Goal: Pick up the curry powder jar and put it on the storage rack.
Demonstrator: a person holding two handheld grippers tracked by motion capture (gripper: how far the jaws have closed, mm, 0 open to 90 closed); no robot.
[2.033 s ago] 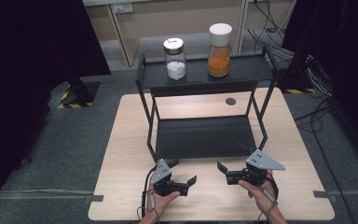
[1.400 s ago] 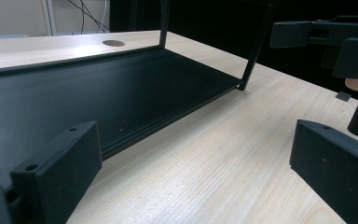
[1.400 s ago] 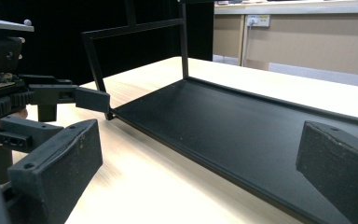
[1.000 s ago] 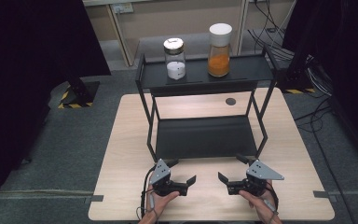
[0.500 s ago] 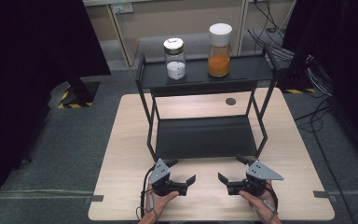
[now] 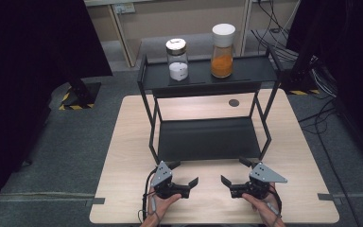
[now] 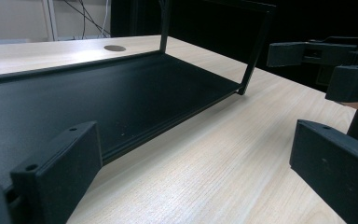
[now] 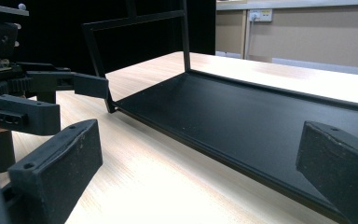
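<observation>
Wooden surface (image 6: pixel 123 156) unchanged since before: left gripper (image 6: pixel 185 173) and right gripper (image 6: pixel 233 171) stay wide, empty, before the black rack (image 6: pixel 208 139).

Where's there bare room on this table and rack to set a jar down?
The rack's lower shelf is bare. So are the table strips either side of the rack. The top shelf is free right of the orange jar; its middle, with the white jar, is crowded.
</observation>
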